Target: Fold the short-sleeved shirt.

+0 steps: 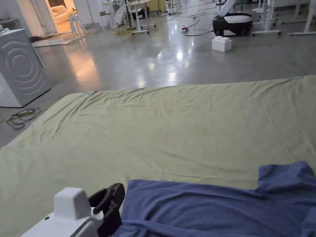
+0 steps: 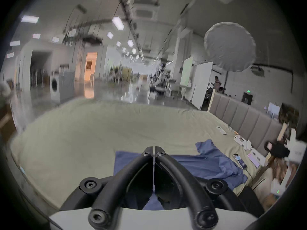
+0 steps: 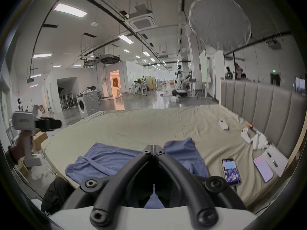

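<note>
A blue short-sleeved shirt (image 1: 216, 209) lies spread on the near part of a bed with a pale green sheet (image 1: 154, 135), one sleeve (image 1: 287, 176) pointing to the far right. My left gripper (image 1: 111, 193) hovers at the shirt's left edge with its black jaws shut and nothing between them. In the left gripper view the shut left gripper (image 2: 154, 148) stands over the shirt (image 2: 209, 164). In the right gripper view the right gripper (image 3: 153, 148) is likewise shut and bare above the shirt (image 3: 108, 157). The left gripper (image 3: 58, 124), held by a hand, shows far left there.
Two phones (image 3: 231, 171), (image 3: 263, 168), a remote (image 3: 223, 124) and white items (image 3: 256, 140) lie by the grey padded headboard (image 3: 265, 104). A washing machine (image 1: 20, 68) stands left of the bed, with cables (image 1: 21, 117) on the floor. A white box (image 1: 221, 43) sits beyond the bed.
</note>
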